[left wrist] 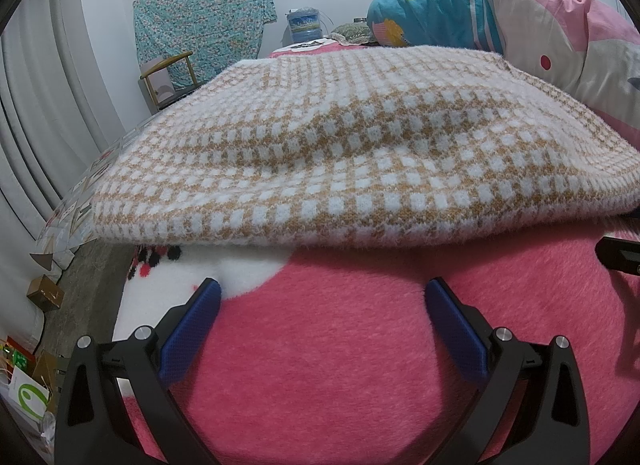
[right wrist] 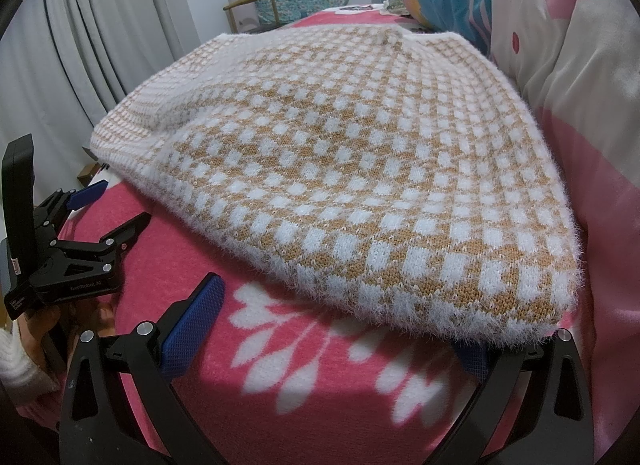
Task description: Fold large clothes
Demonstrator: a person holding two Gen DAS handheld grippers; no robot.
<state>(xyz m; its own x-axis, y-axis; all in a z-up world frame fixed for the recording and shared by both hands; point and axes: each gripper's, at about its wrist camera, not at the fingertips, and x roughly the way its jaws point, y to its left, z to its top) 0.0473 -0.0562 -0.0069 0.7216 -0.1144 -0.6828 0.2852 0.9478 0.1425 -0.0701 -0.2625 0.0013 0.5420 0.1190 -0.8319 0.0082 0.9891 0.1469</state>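
Already folded into a thick pad, fuzzy tan-and-white checked knit sweater (right wrist: 332, 169) lying on the pink fleece blanket with white flower print (right wrist: 304, 349), long axis running away toward the blue-and-pink quilt roll (left wrist: 500, 13). Left gripper (left wrist: 322, 313) spread wide, empty, hovering over bare blanket just short of the sweater's near hem, sweater straight ahead. Right gripper (right wrist: 340, 329) also wide, right-hand pad tucked under the sweater's near right corner, left-hand pad clear of it. Right side nearer, probably first to pinch that corner for another fold.
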